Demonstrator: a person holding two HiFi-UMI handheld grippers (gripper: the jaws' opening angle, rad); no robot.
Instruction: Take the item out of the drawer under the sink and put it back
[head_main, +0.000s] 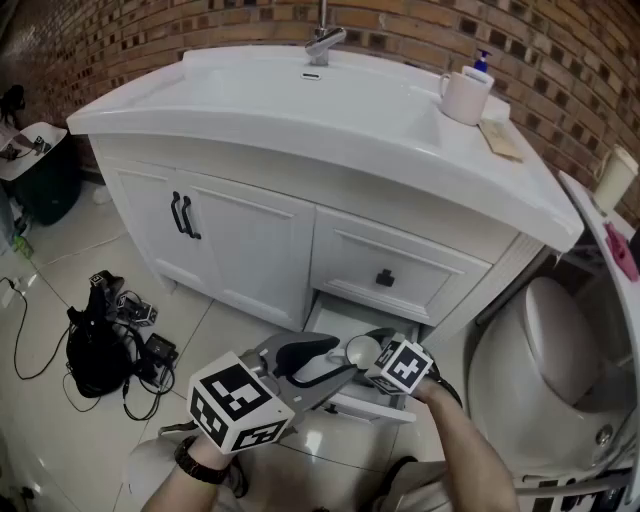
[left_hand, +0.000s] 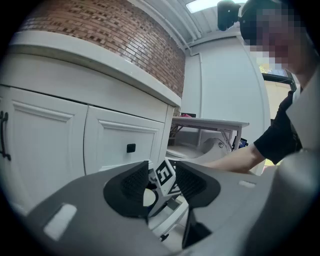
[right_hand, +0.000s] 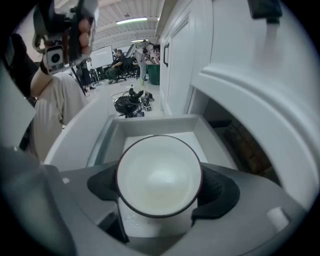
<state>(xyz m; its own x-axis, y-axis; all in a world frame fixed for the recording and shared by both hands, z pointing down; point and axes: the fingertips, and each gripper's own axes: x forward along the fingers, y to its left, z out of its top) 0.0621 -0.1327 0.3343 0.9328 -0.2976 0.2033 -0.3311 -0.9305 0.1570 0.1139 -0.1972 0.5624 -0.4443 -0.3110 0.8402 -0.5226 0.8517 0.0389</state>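
The low drawer (head_main: 366, 408) under the white vanity stands pulled out. My right gripper (head_main: 358, 352) is shut on a white cup (head_main: 361, 349) with a thin dark rim and holds it upright just above the drawer. In the right gripper view the cup (right_hand: 159, 175) sits between both pads, mouth up and empty, over the drawer's bare white inside (right_hand: 150, 122). My left gripper (head_main: 325, 362) hovers just left of the cup, its jaws a narrow gap apart with nothing between them. Through that gap the left gripper view shows the right gripper's marker cube (left_hand: 166, 176).
Above the open drawer is a shut drawer with a black knob (head_main: 385, 278). Cabinet doors with black handles (head_main: 183, 215) are to the left. A toilet (head_main: 565, 350) stands close on the right. A black bag and cables (head_main: 100, 340) lie on the tiled floor at the left.
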